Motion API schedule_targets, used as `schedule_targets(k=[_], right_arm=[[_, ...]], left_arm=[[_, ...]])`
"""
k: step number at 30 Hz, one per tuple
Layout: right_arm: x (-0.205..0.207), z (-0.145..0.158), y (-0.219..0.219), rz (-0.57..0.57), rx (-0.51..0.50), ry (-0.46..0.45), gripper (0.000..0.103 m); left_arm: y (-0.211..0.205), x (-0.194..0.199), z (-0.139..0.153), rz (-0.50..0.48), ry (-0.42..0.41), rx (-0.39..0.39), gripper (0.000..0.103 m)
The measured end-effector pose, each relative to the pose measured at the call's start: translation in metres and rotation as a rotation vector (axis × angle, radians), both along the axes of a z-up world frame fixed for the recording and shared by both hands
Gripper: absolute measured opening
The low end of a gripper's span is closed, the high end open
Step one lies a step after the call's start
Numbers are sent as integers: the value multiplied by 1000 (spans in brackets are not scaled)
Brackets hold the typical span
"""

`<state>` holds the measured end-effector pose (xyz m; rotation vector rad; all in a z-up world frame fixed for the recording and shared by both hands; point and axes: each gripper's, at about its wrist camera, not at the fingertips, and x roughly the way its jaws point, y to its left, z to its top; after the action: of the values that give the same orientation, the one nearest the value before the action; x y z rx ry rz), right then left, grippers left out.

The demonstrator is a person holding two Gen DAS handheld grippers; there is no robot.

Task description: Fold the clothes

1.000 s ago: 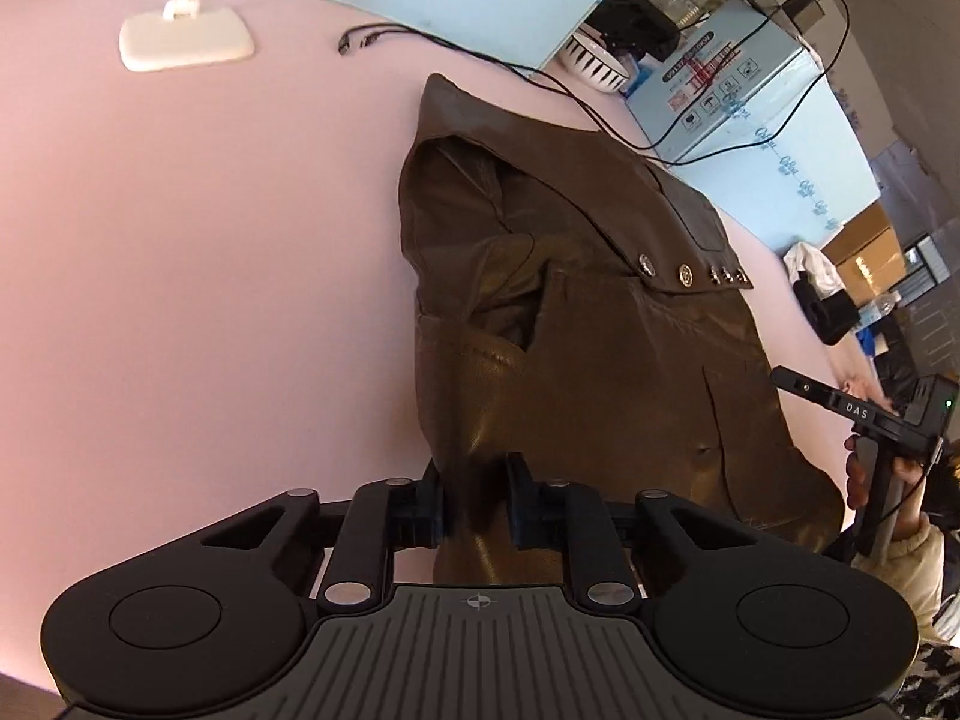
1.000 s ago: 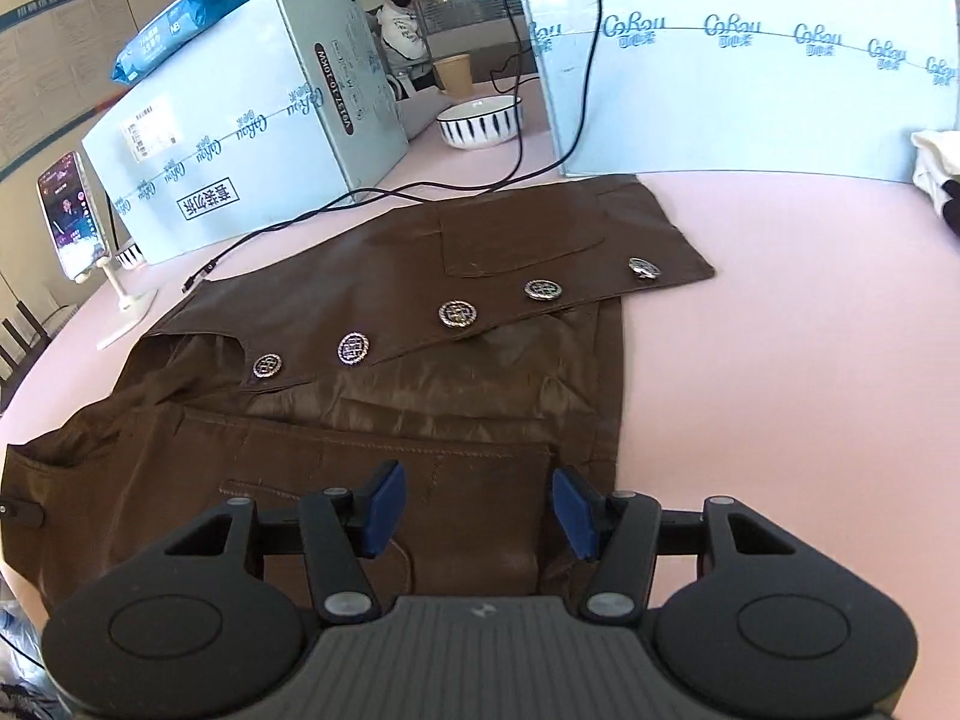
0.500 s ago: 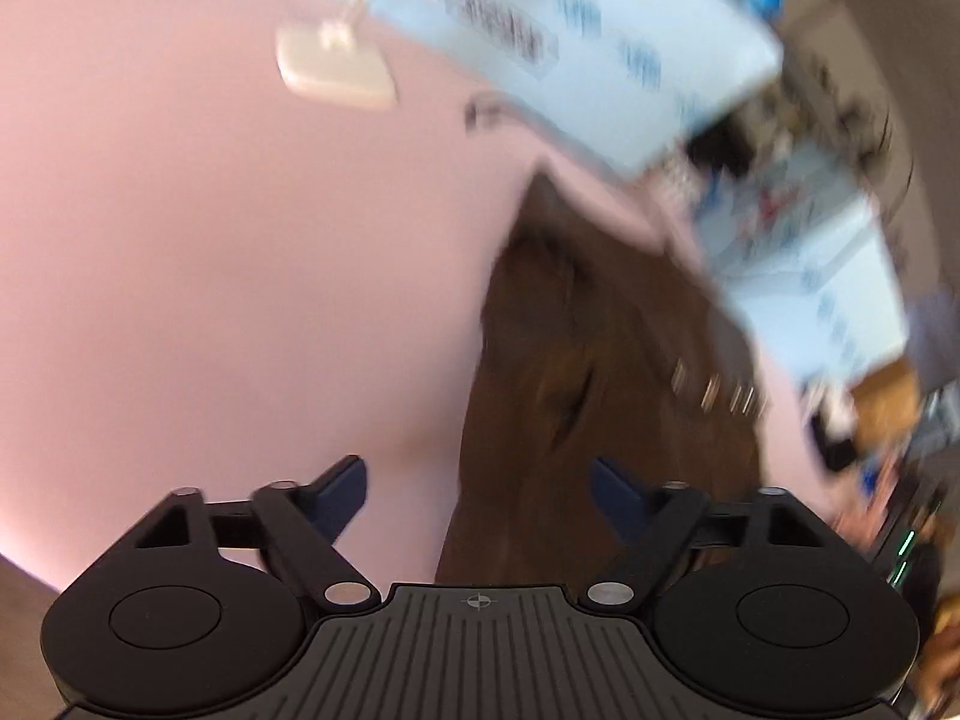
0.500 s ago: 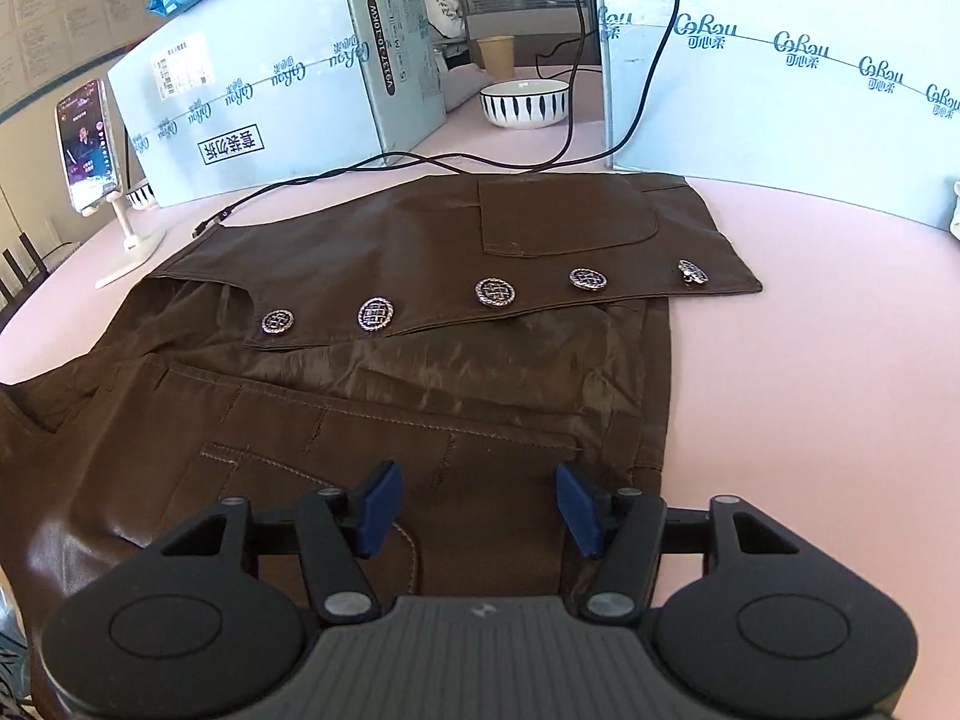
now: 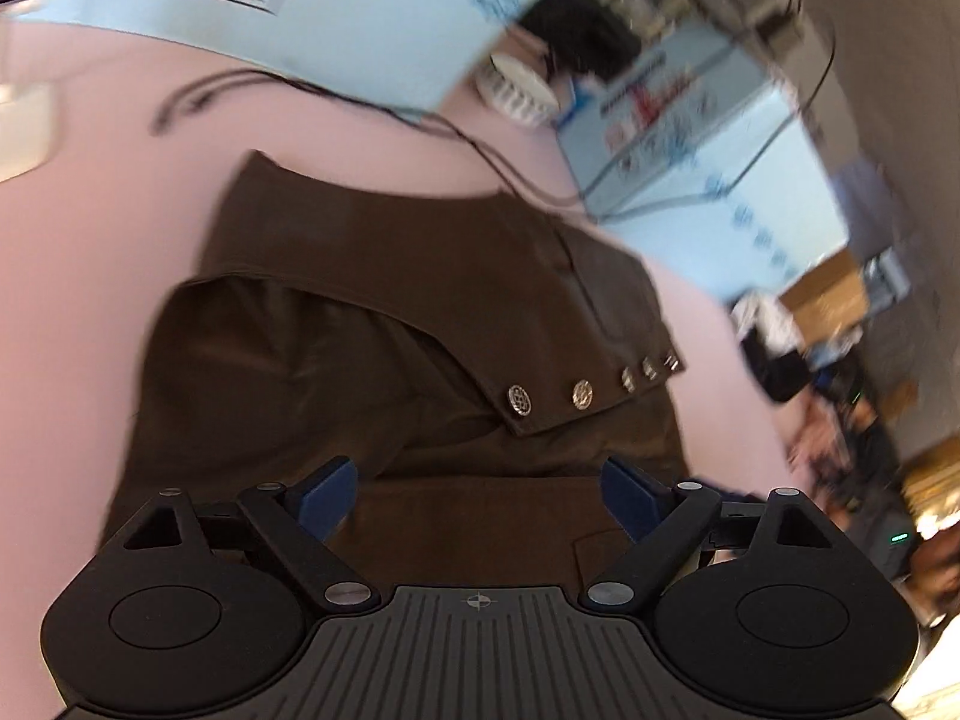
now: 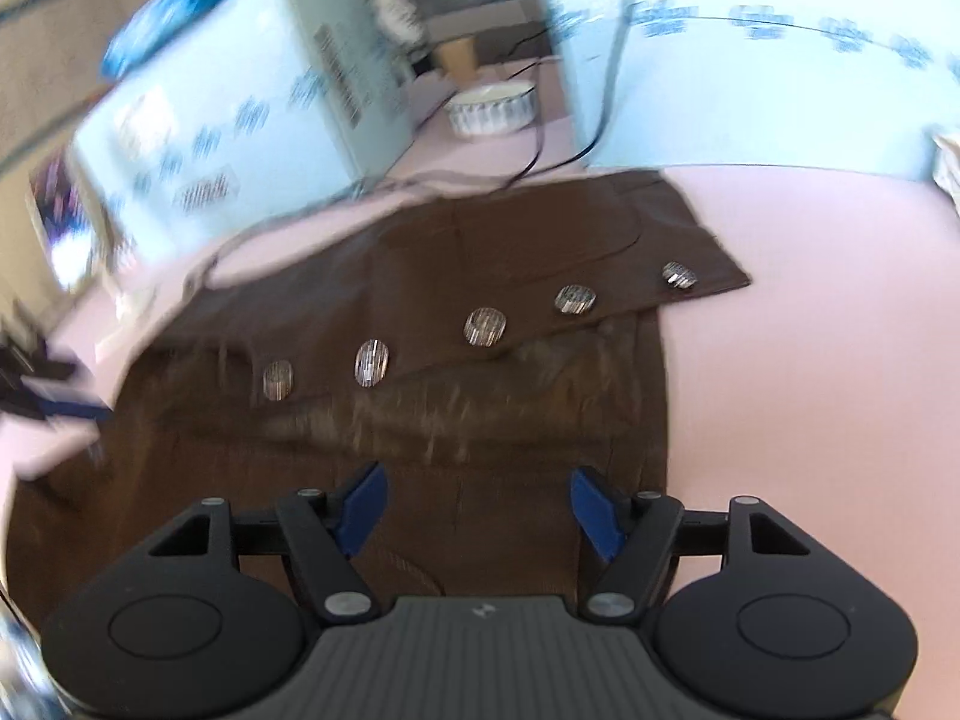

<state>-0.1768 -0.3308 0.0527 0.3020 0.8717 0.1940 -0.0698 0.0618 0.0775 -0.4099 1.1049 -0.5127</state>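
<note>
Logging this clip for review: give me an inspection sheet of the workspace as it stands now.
Surface: pink tabletop, bare on the right of the garment.
Job's things: brown jacket lying flat, one panel folded over, a row of five metal buttons along its edge.
Clutter: striped bowl and paper cup behind the jacket; white stand base at far left.
Grippers: left gripper open over the jacket, holding nothing; right gripper open, likewise.
Cables: black cable running across the table to the jacket's far edge.
Surroundings: light blue cartons walling the back; both views motion-blurred.
</note>
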Motion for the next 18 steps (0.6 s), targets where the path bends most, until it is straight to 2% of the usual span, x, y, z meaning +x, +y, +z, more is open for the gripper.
schedule_targets(k=[2,5,10,13,18], right_arm=[[9,1,-18,-56,100,25,73],[28,-4,-36,-93,222,79,73],[58,-17,-50,-175,330,120,73],[71,-25,-55,-230,348,133,72],[87,-36,-62,-311,363,114,70]], left_arm=[[-5,9,-10,-3,42,-13,90],[-5,28,-26,31,134,-86,90],[-18,52,-38,38,149,-59,90],[-28,63,-39,35,128,-24,90],[-54,68,-34,2,6,133,89]])
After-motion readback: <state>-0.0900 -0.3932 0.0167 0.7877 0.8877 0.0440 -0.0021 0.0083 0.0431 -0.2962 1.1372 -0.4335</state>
